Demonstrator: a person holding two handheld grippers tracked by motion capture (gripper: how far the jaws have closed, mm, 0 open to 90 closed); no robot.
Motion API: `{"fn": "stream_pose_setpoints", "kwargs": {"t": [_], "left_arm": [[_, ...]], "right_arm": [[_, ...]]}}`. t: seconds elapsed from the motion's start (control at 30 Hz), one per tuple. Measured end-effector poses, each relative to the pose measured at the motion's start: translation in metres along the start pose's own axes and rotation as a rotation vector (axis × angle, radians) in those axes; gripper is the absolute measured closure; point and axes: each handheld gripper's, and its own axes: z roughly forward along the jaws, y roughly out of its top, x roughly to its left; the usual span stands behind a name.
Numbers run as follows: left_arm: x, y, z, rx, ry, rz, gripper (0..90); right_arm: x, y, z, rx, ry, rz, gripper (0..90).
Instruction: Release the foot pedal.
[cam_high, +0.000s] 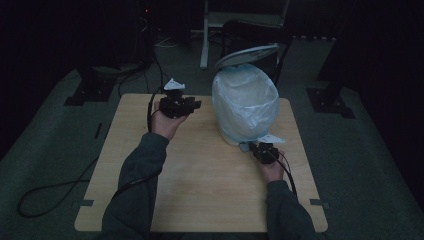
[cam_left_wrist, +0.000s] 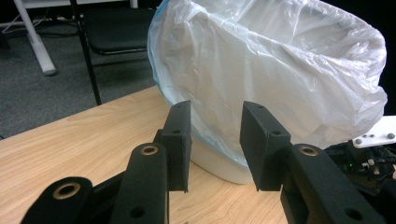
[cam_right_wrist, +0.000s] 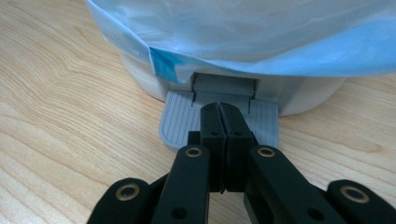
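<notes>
we see a dim room with grey carpet (cam_high: 360, 150) under a light wooden table (cam_high: 210, 190). beyond it stand a dark chair (cam_high: 255, 32) and a white frame leg (cam_high: 205, 45).

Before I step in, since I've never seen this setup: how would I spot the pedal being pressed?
Find the white bin lined with a pale plastic bag, standing on the wooden table. At its base, on the person's side, a small grey ribbed pedal juts out. The right hand-held gripper rests shut on it, and the lid stands raised.
</notes>
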Motion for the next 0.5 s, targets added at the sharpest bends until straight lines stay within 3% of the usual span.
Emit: {"fn": "stream_pose_setpoints", "kwargs": {"t": [0.3,0.5], "left_arm": [[-0.002,-0.002,0.003,0.003,-0.001,0.002,64.6],[-0.001,-0.003,0.004,0.006,-0.005,0.001,64.6]], "right_arm": [[-0.001,0.007,-0.008,-0.044,0.008,0.008,89.2],[0.001,0.008,-0.011,-0.030,-0.001,-0.009,89.6]]}}
